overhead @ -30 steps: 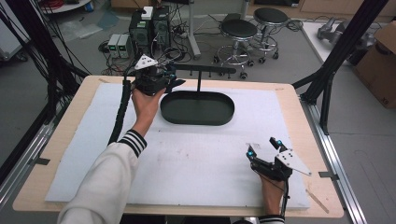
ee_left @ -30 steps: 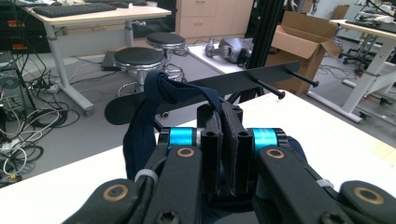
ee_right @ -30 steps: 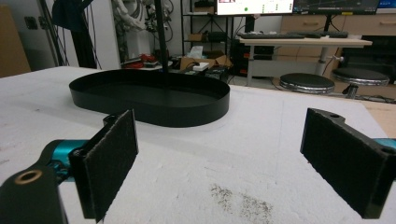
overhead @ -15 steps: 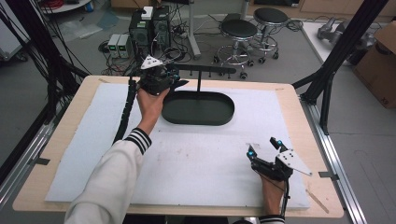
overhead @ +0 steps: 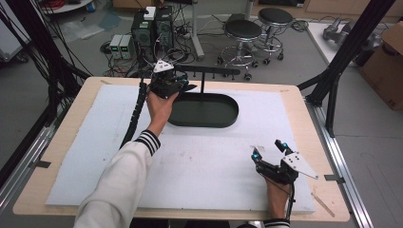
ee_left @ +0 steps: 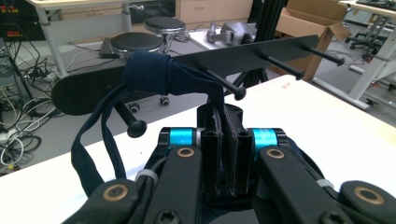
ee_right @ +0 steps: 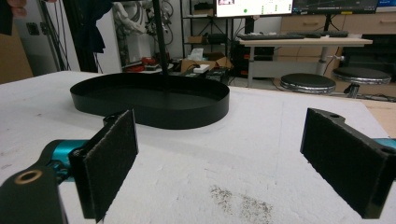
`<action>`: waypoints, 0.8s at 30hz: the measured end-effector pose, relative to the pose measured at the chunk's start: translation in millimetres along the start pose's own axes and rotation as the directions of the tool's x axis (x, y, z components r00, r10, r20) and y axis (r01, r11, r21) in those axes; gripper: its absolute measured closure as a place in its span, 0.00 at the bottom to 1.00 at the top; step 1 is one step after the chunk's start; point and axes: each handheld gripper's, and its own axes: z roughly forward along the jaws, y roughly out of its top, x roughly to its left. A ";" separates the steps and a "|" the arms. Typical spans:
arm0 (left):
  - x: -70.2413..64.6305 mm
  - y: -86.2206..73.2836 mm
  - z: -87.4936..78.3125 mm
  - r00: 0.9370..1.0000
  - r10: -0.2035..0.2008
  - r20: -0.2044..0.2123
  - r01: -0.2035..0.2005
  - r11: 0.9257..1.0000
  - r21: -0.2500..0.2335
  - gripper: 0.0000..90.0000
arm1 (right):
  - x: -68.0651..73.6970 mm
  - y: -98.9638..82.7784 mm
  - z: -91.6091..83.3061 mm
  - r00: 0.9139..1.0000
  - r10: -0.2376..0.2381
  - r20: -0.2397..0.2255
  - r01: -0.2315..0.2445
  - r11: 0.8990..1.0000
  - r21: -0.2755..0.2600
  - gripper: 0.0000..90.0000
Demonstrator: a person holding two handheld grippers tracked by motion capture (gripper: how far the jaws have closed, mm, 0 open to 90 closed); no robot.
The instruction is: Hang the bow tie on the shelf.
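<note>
A black rack (overhead: 211, 71) with several knobbed pegs (ee_left: 239, 92) stands on a post at the back edge of an oval black tray (overhead: 223, 121). My left gripper (overhead: 184, 86) is up at the rack's left end. In the left gripper view its jaws (ee_left: 224, 119) are shut on a dark navy fabric strap (ee_left: 145, 72). The strap bunches against the rack bar by a peg (ee_left: 137, 127) and its loops hang down to the left. My right gripper (overhead: 267, 148) rests low at the table's front right, open, with nothing between its pads (ee_right: 112, 156); the tray (ee_right: 154, 112) lies ahead of it.
A white mat (overhead: 204, 161) covers the wooden tabletop. Black frame struts (overhead: 332, 80) rise at the right and left table edges. Behind the table are stools (overhead: 244, 31), computer boxes (overhead: 152, 26) and cables on the floor.
My left gripper has moved right, closer to the rack, with the strap in it. My right gripper has stayed put.
</note>
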 end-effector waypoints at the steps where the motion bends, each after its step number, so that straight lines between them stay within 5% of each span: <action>1: 0.0 0.0 0.0 1.000 0.000 0.000 0.000 1.000 0.000 0.95 | 0.0 0.0 0.0 1.000 0.000 0.000 0.000 1.000 0.000 0.11; 11: 0.2 -7.8 9.2 0.999 0.033 -0.016 -0.032 0.999 0.043 0.95 | -0.2 0.0 -0.2 1.000 0.001 0.001 -0.001 1.000 -0.001 0.11; 24: 3.2 -19.8 13.6 1.000 0.019 -0.014 -0.018 0.997 0.078 0.95 | -0.8 -0.2 -0.8 1.000 0.001 -0.001 -0.001 1.000 -0.008 0.11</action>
